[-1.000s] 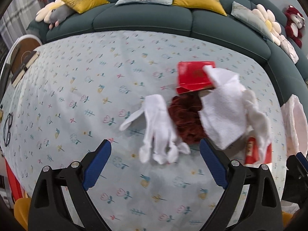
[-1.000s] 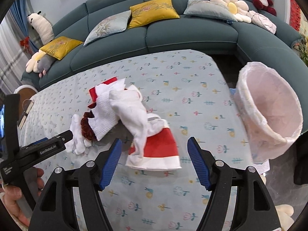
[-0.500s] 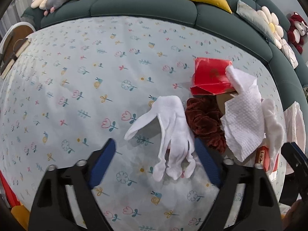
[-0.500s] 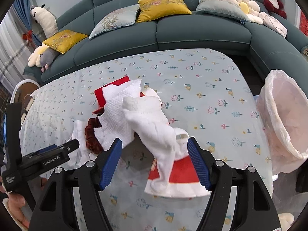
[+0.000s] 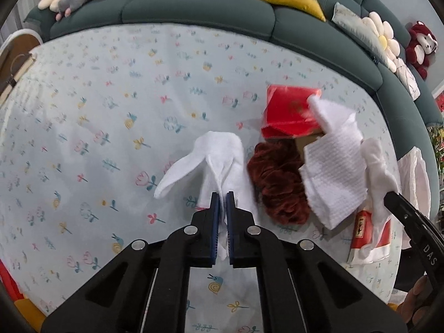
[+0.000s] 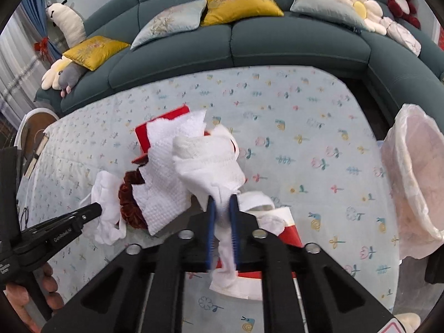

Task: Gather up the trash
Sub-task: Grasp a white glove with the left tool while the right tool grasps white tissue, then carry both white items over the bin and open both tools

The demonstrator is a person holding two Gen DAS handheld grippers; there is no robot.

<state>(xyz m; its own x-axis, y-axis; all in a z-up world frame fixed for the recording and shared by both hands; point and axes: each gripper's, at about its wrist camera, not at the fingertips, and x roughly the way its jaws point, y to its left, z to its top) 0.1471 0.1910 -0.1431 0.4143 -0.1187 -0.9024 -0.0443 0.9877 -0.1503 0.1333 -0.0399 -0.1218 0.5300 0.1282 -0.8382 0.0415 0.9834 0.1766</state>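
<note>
Trash pile of white cloth gloves (image 5: 219, 161), paper towel (image 5: 333, 177) & red packets (image 5: 288, 116) all still on table mid-frame, pink-lined bin (image 6: 410, 183) far right looks empty, left gripper (image 5: 222, 202) clamped on one glove, right gripper (image 6: 222, 208) pinching another (image 6: 208, 161).

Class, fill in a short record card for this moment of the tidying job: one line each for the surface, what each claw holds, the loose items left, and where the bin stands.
surface: floral tablecloth
left claw: shut on a white glove
right claw: shut on a second white glove
loose items: dark red scrunchie, white paper towel, red envelope, red-and-white packet
bin: lined bin at the table's right edge
</note>
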